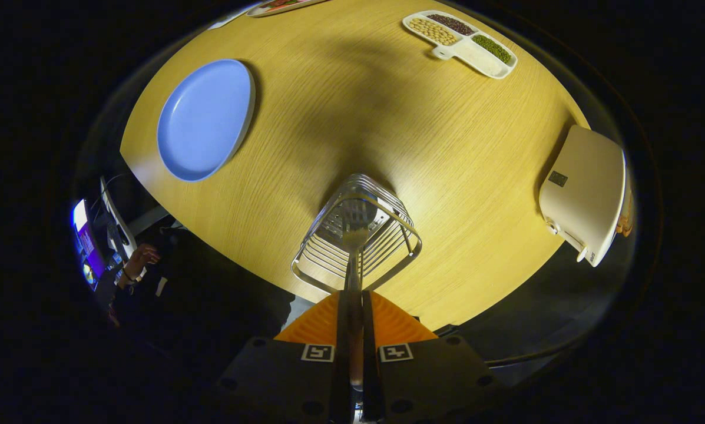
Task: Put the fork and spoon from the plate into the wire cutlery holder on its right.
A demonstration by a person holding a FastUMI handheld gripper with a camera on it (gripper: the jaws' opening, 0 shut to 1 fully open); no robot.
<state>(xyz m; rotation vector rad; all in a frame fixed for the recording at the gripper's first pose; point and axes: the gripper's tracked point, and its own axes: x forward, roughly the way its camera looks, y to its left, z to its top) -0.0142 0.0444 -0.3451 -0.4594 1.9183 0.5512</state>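
My gripper [353, 297] points down over the round wooden table [446, 147] and is shut on the thin handle of a metal utensil [354, 259]. The utensil hangs straight ahead of the fingers, its head lowered into the wire cutlery holder [408, 244] that stands just beyond them near the table's edge. More metal glints inside the holder around that head; I cannot tell fork from spoon there. The blue plate [205, 118] lies to the holder's left, further out, with nothing on it.
A white divided dish [487, 59] with beans sits at the far side of the table. A white box-like device [585, 194] rests at the right edge. Left of the table, a person's hand [143, 256] is beside a lit screen [84, 235].
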